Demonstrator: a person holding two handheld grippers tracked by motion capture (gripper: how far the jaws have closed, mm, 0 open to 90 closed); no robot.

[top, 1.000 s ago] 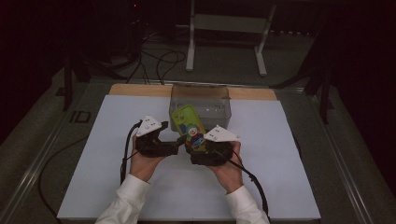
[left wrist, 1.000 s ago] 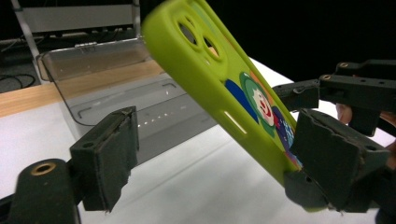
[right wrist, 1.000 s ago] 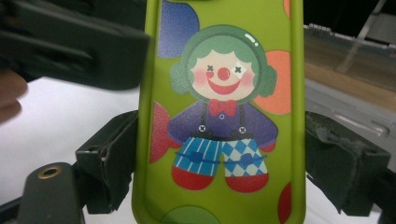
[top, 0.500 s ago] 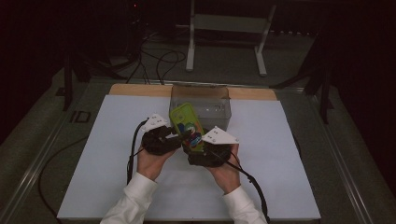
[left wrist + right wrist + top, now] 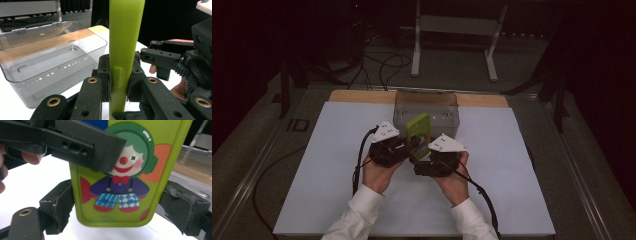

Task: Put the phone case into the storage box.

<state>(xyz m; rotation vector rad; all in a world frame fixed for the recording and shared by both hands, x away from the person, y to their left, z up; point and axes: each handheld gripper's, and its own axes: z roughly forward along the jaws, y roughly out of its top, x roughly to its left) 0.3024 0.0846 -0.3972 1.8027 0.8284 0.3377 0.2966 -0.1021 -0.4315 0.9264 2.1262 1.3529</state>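
A lime-green phone case [image 5: 418,131] stands upright between my two grippers, just in front of a clear plastic box [image 5: 427,107]. My left gripper [image 5: 119,80] is shut on the case's thin edge [image 5: 125,37], its pads pressing both faces. The clown-printed face of the case [image 5: 120,182] sits between the pads of my right gripper [image 5: 117,205], which hold it across its width near the bottom. In the high view the left gripper [image 5: 408,146] and right gripper [image 5: 423,151] meet nose to nose at the case. A finger of the left gripper [image 5: 75,142] crosses the case's upper left.
The open clear box [image 5: 50,62] is right behind the case with its lid tipped back. A white mat [image 5: 337,165] covers the table. Cables [image 5: 359,165] trail from both grippers toward the front edge. A metal stand [image 5: 452,30] is on the floor beyond the table.
The left gripper has moved right and closed on the green case, which now stands more upright. The right gripper has kept its place with the case.
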